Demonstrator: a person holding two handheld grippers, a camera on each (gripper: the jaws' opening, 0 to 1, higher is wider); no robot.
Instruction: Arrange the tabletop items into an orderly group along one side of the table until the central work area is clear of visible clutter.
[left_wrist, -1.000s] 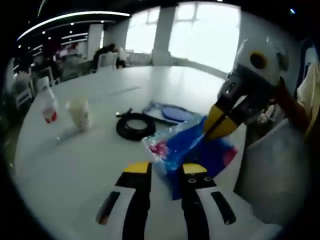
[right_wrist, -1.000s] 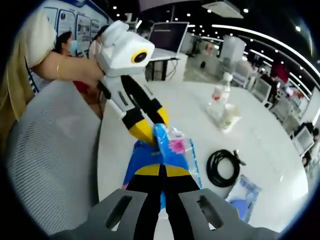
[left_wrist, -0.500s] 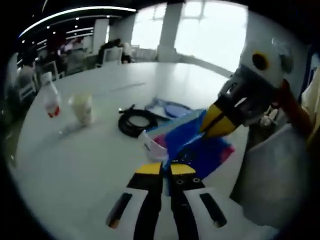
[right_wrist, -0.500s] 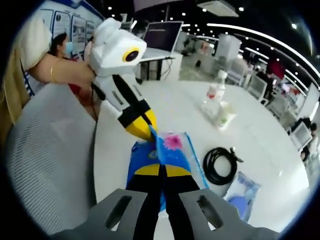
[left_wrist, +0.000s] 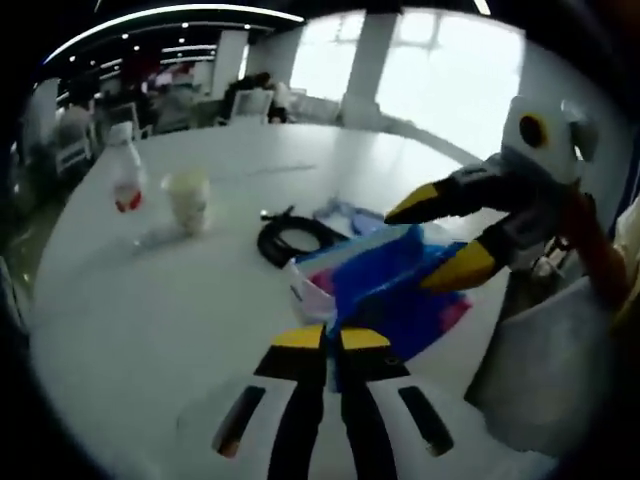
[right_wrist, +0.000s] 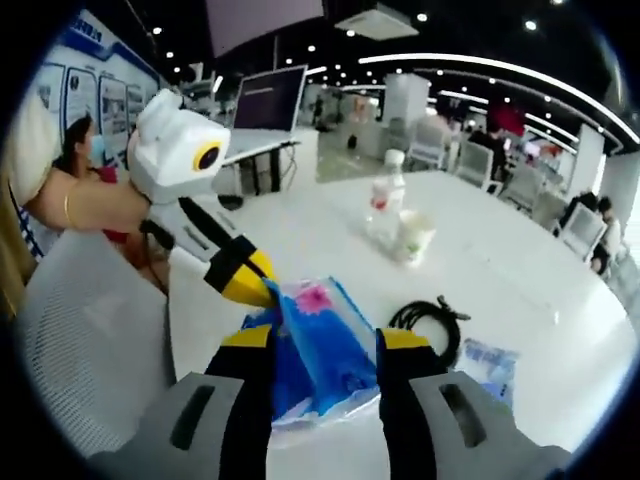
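The left tongs pinched the near edge of a blue packet on the white tabletop. The right tongs gaped above it. Beyond lay a coiled black cable, a cup and a bottle.

The right gripper, clamped on the blue packet half a second ago, now has its jaws spread wide; the left gripper has closed on the packet's corner

The surface looked smooth, white and faintly glossy. On it the blue packet had a shiny, crinkled plastic film, and just beside that packet the black cable coil looked matt and rubbery. Beyond the coil, the bottle was clear plastic.
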